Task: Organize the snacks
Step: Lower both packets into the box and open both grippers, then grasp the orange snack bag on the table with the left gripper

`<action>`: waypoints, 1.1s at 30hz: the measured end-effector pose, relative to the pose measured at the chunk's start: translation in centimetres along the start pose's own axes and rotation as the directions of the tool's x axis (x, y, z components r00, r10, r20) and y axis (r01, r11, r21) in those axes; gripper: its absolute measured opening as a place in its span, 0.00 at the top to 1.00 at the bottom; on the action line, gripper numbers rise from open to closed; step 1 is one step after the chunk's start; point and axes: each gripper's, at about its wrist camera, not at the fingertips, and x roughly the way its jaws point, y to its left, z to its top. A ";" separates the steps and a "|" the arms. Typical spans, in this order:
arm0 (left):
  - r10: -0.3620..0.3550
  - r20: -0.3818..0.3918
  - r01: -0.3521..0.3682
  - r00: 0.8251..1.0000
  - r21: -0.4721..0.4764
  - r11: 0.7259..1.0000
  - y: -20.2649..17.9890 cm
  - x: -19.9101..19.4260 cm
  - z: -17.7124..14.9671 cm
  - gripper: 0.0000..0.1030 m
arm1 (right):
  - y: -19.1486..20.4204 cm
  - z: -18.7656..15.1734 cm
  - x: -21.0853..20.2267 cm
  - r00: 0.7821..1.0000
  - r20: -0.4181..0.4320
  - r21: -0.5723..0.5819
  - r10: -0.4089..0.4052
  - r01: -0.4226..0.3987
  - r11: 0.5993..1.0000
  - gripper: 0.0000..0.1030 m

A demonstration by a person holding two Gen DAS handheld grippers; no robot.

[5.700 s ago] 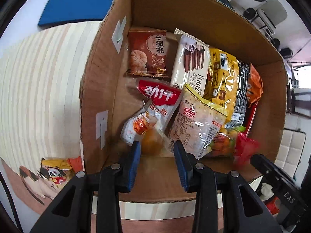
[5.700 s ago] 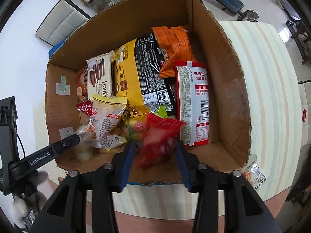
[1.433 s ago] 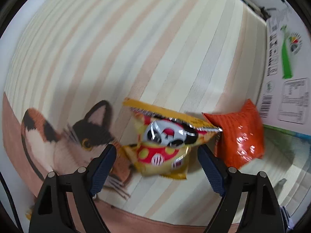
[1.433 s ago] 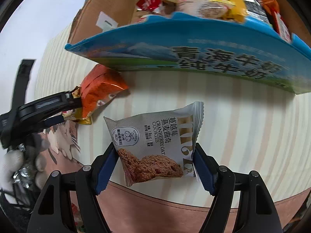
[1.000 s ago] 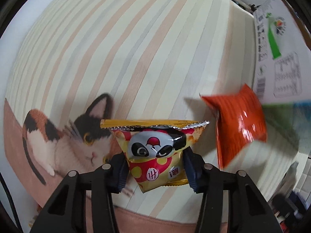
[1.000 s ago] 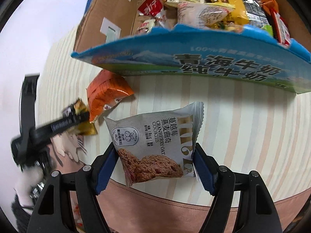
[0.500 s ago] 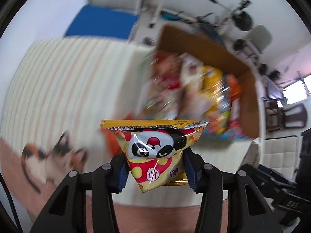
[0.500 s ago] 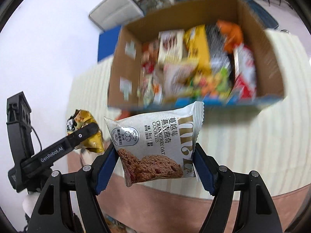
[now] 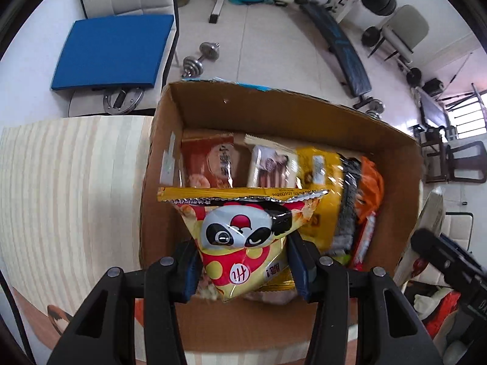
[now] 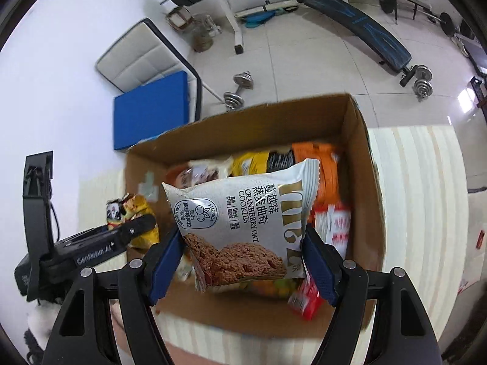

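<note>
My left gripper [image 9: 243,266] is shut on a yellow and red panda snack bag [image 9: 240,234] and holds it above the near left part of the open cardboard box [image 9: 298,112]. My right gripper [image 10: 243,261] is shut on a white cranberry oat cookie pack [image 10: 246,222] and holds it above the same box [image 10: 362,164]. The box holds several snack packs, among them a yellow bag [image 9: 322,188] and an orange bag [image 10: 322,164]. The left gripper with the panda bag also shows in the right wrist view [image 10: 127,228], at the box's left wall.
The box stands on a table with a striped cloth [image 9: 70,182] that has a cat print [image 9: 57,319] at the near left. Beyond the table are a blue pad [image 9: 112,48], dumbbells [image 9: 201,60] and a weight bench [image 10: 359,27] on the floor.
Both grippers have risen from the tablecloth with their packs and now hang over the open box. Earlier the left gripper closed on the panda bag.
</note>
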 end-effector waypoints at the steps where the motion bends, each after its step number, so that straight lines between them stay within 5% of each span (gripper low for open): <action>1: 0.012 -0.009 -0.012 1.000 0.004 1.000 -0.1 0.5 0.4 0.55 | 0.0 0.8 0.8 1.000 -0.004 0.005 -0.013 0.013 1.000 0.24; 8: 0.035 -0.085 -0.037 0.996 -0.022 0.999 0.6 3.6 2.7 0.53 | 0.4 4.2 5.2 0.999 -0.047 0.023 -0.029 0.030 0.999 0.21; 10: 0.018 -0.116 -0.024 0.993 -0.053 0.998 1.0 4.1 3.1 0.45 | 0.4 4.7 6.0 0.998 -0.060 0.031 -0.012 0.014 0.999 0.18; 12: -0.009 -0.117 0.000 0.993 -0.078 0.997 1.3 3.9 3.3 0.21 | 0.2 5.1 6.9 0.996 -0.092 0.055 0.005 0.000 0.999 0.08; 14: -0.015 -0.086 0.009 0.996 -0.074 0.997 1.1 3.2 3.3 0.15 | 0.0 5.3 7.0 0.997 -0.080 0.069 0.019 -0.013 0.998 0.08; 24: -0.019 0.003 0.019 1.000 -0.022 1.000 -0.3 0.6 2.1 0.15 | 0.3 2.9 5.5 0.996 -0.048 0.002 -0.074 0.074 0.997 0.07; 33: 0.072 0.151 -0.076 0.986 0.023 0.997 -0.7 -3.4 -2.8 0.15 | 1.9 -2.3 2.1 0.995 0.019 -0.060 -0.097 0.098 0.993 0.07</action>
